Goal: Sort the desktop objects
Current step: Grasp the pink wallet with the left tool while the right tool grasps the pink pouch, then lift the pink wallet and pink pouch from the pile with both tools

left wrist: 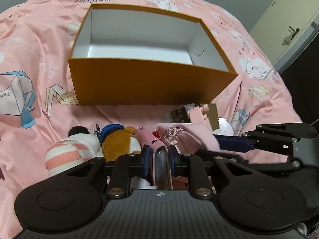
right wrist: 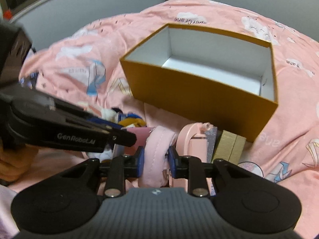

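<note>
Nearest the left wrist camera, the left gripper (left wrist: 158, 156) has its blue-padded fingers closed on a pink case (left wrist: 153, 149) with a silvery edge, which stands upright between the pads. In the right wrist view, the right gripper (right wrist: 156, 159) is clamped on a soft pink padded item (right wrist: 157, 155) with stitched seams, squeezed between its blue pads (right wrist: 140, 160). Just beyond the left gripper lies a cluster of small things on the pink printed bedcover (left wrist: 39, 59): a pink-and-white striped plush (left wrist: 67, 153) at the left, a brown plush with a blue cap (left wrist: 119, 139) beside it, and pink fabric (left wrist: 191, 137) toward the right. Near the right gripper sit a pink plastic piece (right wrist: 189, 137), a glittery dark card (right wrist: 211, 143) and a tan cardboard box (right wrist: 229, 146), close together; whether they touch cannot be told. Farther out, past the cluster, an orange box (left wrist: 151, 83) with a white interior stands open on the bedcover, its inside bare as far as can be seen. A grey wall (right wrist: 79, 10) rises beyond the bed.
</note>
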The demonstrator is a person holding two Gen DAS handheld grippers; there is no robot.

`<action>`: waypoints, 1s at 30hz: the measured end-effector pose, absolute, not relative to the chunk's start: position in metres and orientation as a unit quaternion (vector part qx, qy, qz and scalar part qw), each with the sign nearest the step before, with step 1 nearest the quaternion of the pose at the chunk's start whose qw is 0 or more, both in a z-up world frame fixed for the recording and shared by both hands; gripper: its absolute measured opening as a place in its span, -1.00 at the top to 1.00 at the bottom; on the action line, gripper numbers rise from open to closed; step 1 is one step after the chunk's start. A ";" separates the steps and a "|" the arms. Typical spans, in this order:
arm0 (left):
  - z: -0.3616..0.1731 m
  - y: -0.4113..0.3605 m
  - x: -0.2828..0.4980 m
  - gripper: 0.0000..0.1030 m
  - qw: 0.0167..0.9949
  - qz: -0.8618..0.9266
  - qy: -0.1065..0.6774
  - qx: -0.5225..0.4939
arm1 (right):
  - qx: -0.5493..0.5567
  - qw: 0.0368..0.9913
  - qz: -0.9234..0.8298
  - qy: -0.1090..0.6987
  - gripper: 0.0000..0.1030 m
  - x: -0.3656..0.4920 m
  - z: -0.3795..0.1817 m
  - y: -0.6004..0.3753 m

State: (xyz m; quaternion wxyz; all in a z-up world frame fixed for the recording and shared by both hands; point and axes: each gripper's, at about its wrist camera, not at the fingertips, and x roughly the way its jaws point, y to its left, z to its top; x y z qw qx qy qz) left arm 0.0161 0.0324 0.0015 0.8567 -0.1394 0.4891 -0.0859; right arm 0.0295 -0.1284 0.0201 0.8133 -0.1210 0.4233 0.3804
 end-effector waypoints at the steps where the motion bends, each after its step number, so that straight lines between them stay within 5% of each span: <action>1: 0.005 0.033 0.015 0.57 0.859 -0.085 0.484 -0.141 | -0.108 0.815 0.381 0.422 0.51 0.031 0.025 -0.132; 15: 0.063 0.049 0.009 0.61 0.922 -0.037 0.364 -0.127 | -0.019 0.855 0.389 0.344 0.54 0.051 0.068 -0.118; 30: 0.016 0.056 -0.004 0.62 0.892 -0.052 0.430 -0.132 | -0.034 0.829 0.360 0.427 0.50 0.048 0.015 -0.114</action>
